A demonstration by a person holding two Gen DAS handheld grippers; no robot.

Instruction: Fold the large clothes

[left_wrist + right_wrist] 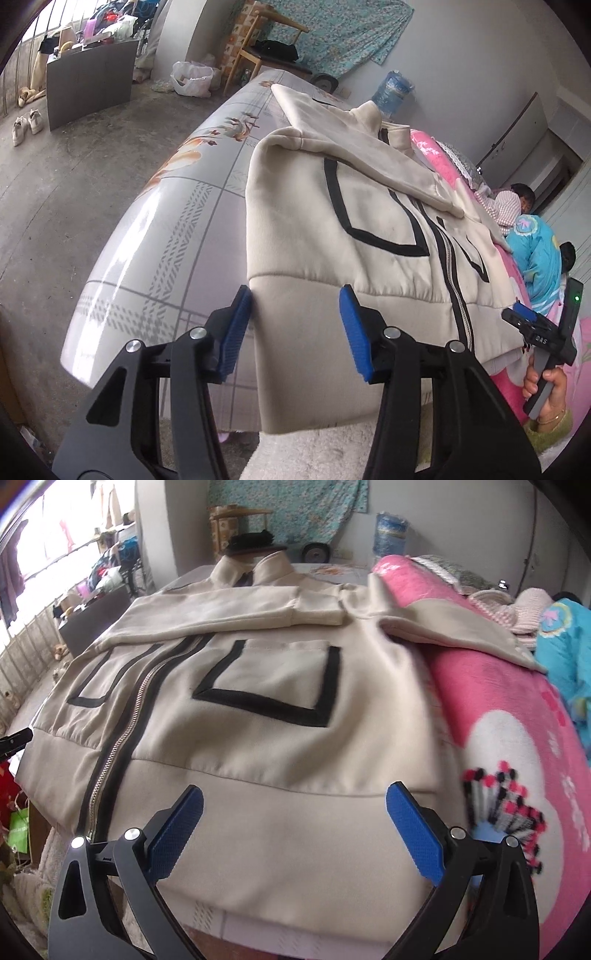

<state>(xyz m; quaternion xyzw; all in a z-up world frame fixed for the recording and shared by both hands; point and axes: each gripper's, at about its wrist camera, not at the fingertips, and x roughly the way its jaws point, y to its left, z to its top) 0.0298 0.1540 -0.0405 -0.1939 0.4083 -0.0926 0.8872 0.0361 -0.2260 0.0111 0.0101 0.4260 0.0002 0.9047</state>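
Note:
A beige zip-up jacket (351, 221) (258, 731) with black trim lies front-up on the bed, and one sleeve (229, 609) is folded across its chest. My left gripper (297, 328) sits at the jacket's left hem corner. Its blue pads straddle the hem band, one at the fabric's side edge and one over the band, and the cloth between them looks flat and unpinched. My right gripper (299, 829) stands wide open over the right part of the hem, holding nothing. The left wrist view also shows the right gripper (524, 317) in a hand (546, 384).
The bed has a grey patterned sheet (166, 229) on the left and a pink blanket (517, 709) on the right. A person in blue (535, 251) lies at the far right. Bare concrete floor (74, 177), shoes (26, 125) and a wooden chair (266, 48) lie beyond the bed.

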